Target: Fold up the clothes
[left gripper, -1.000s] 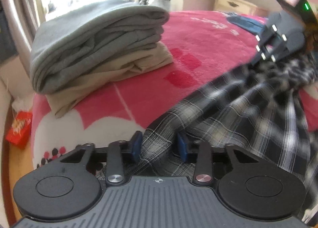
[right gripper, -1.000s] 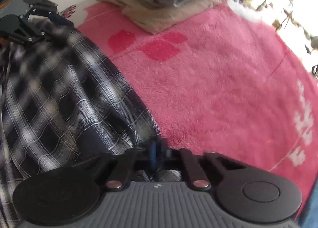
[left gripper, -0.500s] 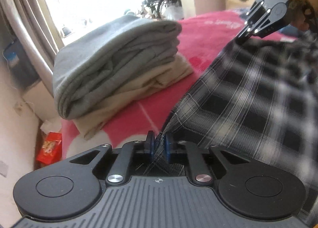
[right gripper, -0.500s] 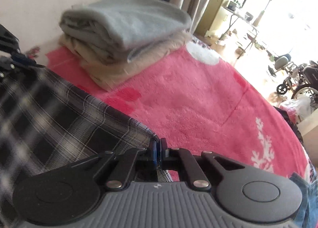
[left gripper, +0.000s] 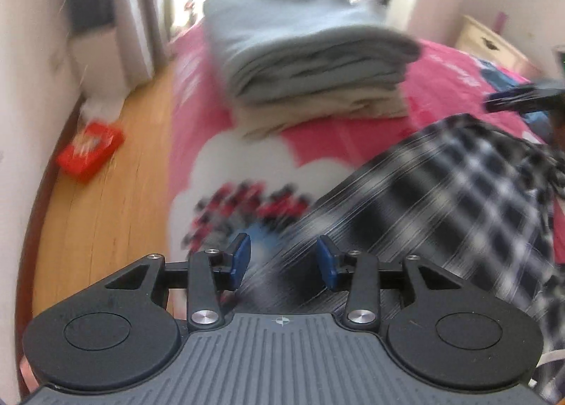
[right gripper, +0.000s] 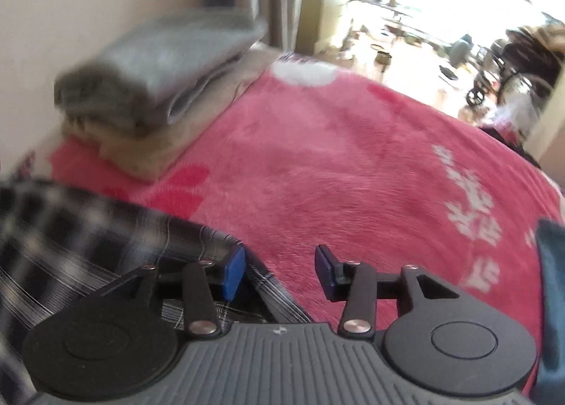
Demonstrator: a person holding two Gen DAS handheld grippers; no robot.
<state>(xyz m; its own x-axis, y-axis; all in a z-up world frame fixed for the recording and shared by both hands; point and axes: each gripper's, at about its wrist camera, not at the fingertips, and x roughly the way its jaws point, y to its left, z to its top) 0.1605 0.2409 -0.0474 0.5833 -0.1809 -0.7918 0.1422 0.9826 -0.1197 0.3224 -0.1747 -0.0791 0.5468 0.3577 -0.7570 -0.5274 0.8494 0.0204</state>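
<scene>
Releasing the plaid shirt onto the pink blanket, both tongs are opening: left gripper and right gripper straddle its edge, pads apart, letting it settle near the folded stack.

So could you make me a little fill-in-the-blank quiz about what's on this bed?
1. The folded grey garment lies on top of a folded ____ one.
2. The blanket on the bed is mostly ____.
3. The shirt near the left gripper has a ____ pattern.
4. The box on the wooden floor is ____.

Missing words: beige; pink; plaid; red
</scene>
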